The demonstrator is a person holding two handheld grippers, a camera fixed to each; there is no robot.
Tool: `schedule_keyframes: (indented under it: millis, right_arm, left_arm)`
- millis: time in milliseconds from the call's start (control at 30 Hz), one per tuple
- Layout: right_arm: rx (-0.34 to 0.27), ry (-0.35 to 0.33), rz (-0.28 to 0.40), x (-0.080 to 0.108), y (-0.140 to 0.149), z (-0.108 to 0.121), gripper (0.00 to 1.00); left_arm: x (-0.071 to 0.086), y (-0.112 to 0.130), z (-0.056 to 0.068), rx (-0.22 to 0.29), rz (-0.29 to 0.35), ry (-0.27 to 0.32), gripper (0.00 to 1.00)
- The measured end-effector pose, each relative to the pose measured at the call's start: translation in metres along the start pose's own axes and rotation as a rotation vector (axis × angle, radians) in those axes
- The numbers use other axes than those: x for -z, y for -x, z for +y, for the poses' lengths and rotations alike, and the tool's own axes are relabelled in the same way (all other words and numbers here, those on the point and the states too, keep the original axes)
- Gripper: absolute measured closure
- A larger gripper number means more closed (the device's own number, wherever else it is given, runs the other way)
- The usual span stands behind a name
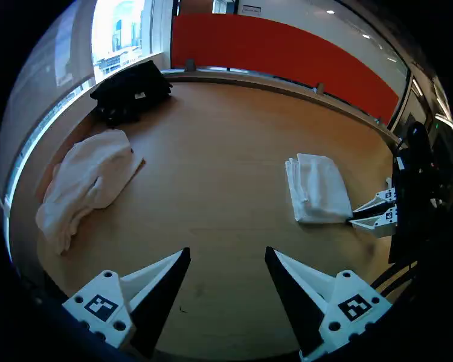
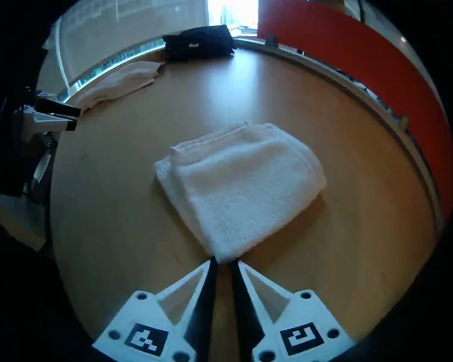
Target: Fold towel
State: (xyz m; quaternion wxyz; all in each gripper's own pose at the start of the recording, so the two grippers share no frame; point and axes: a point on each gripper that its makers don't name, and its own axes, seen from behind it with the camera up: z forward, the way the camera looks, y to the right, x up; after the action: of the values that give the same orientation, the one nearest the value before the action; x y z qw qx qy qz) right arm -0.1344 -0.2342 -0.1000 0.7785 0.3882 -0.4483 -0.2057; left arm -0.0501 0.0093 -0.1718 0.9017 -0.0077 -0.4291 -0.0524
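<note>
A white towel (image 2: 244, 187), folded into a thick rectangle, lies flat on the wooden table (image 2: 118, 229). My right gripper (image 2: 223, 262) sits at its near corner, the jaws almost together, and the pointed corner of the towel reaches in between the tips. The left gripper view shows the same folded towel (image 1: 317, 187) at the right, with the right gripper (image 1: 351, 219) at its near right corner. Over bare wood, well to the left of the towel, my left gripper (image 1: 226, 265) is open and holds nothing. That left gripper (image 2: 51, 117) also appears at the left edge of the right gripper view.
A second white towel (image 1: 87, 181) lies crumpled at the table's far left edge. A black bag (image 1: 130, 90) sits at the back corner by the window. A red partition (image 1: 287, 54) runs behind the table's far rim.
</note>
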Motion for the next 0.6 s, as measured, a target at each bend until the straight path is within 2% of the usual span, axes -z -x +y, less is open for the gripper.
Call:
schedule_keyframes:
  millis: [200, 600]
  right_arm:
    - [0.003, -0.003, 0.012, 0.0, -0.004, -0.002, 0.95]
    - [0.057, 0.023, 0.038, 0.013, -0.025, 0.003, 0.96]
  left_arm:
    - [0.001, 0.0, -0.001, 0.0, 0.0, -0.001, 0.08]
    - [0.0, -0.003, 0.002, -0.006, 0.005, 0.006, 0.08]
